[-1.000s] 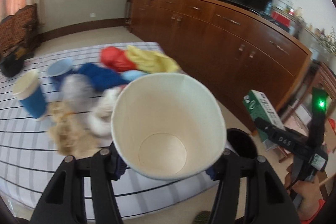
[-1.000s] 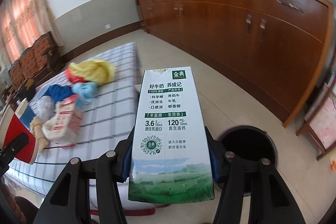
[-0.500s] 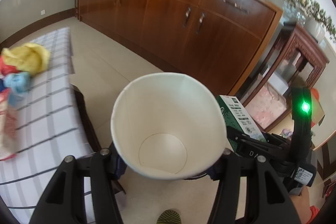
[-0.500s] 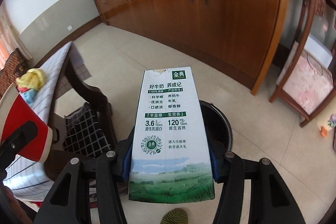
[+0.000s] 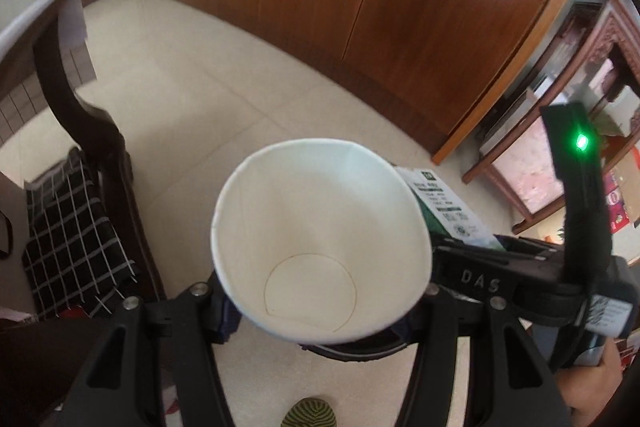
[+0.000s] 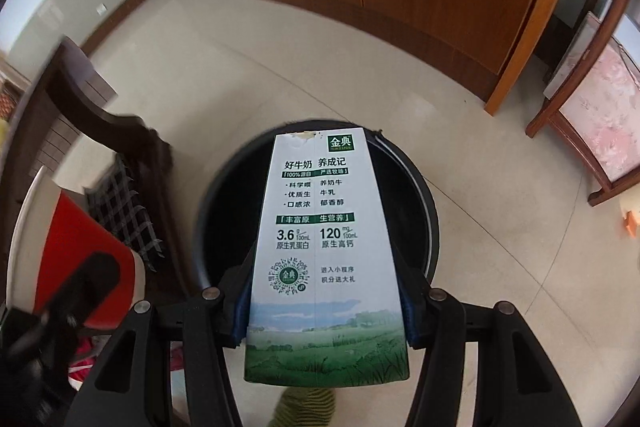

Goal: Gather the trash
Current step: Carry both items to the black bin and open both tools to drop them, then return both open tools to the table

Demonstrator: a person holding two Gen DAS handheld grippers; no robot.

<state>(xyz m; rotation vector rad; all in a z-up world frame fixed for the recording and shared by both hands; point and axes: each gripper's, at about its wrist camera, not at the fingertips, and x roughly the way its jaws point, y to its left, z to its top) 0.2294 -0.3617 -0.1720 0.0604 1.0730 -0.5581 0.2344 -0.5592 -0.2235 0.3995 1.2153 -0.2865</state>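
My left gripper (image 5: 320, 311) is shut on a paper cup (image 5: 320, 239), white inside and red outside, its mouth facing the camera. The cup also shows at the left of the right wrist view (image 6: 92, 259). My right gripper (image 6: 324, 307) is shut on a white and green milk carton (image 6: 324, 251) and holds it above the open black trash bin (image 6: 224, 219) on the floor. The carton (image 5: 444, 203) and right gripper show right of the cup in the left wrist view. Only a sliver of the bin's rim (image 5: 352, 353) shows under the cup there.
A dark wooden chair (image 6: 100, 131) with a black checked cushion (image 5: 72, 235) stands left of the bin. A long wooden sideboard (image 5: 400, 7) runs along the back. A carved wooden stand (image 6: 592, 99) is at the right. The floor is beige tile.
Both grippers have swung away from the striped table and down toward the floor. The bin has come under the carton and now fills the middle of the right wrist view.
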